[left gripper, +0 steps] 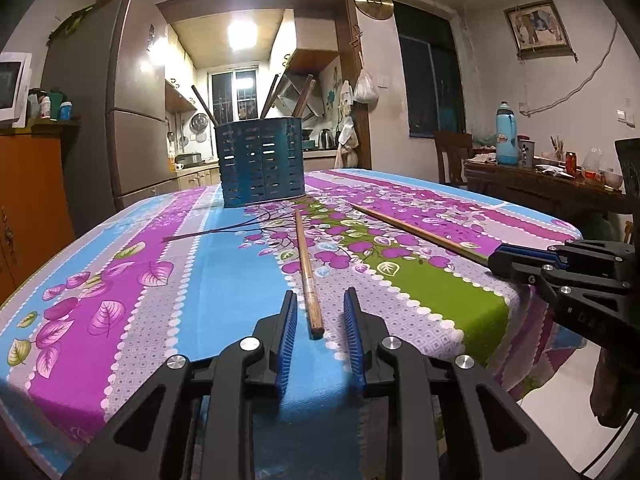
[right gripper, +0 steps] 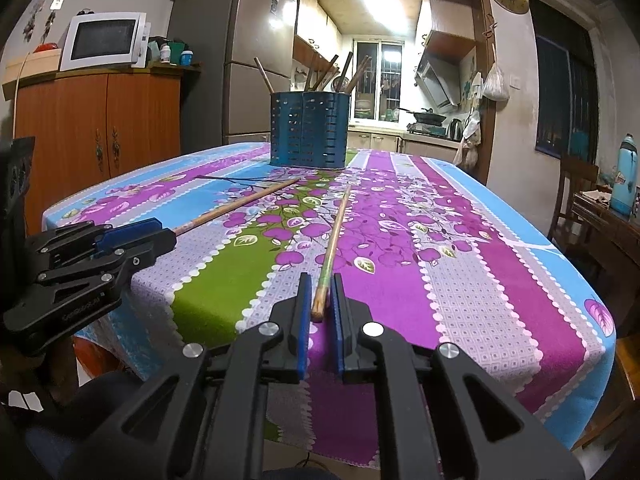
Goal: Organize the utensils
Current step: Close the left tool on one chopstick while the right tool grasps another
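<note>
A blue slotted utensil holder (left gripper: 260,162) (right gripper: 308,132) stands at the far end of the flowered table (left gripper: 224,272) (right gripper: 460,280), with several chopsticks upright in it. Two wooden chopsticks lie flat on the cloth. The near end of one chopstick (left gripper: 306,264) (right gripper: 240,202) lies between the pads of my left gripper (left gripper: 320,316) (right gripper: 168,234), with a gap on both sides, so that gripper is open. My right gripper (right gripper: 320,300) (left gripper: 496,260) is shut on the near end of the other chopstick (right gripper: 336,232) (left gripper: 420,232), which still rests on the table.
Both grippers sit at the table's near edge, side by side. A wooden side table with a blue flask (left gripper: 507,134) and a chair (left gripper: 452,156) stand to the right. An orange cabinet with a microwave (right gripper: 104,40) and a fridge (right gripper: 224,60) stand to the left.
</note>
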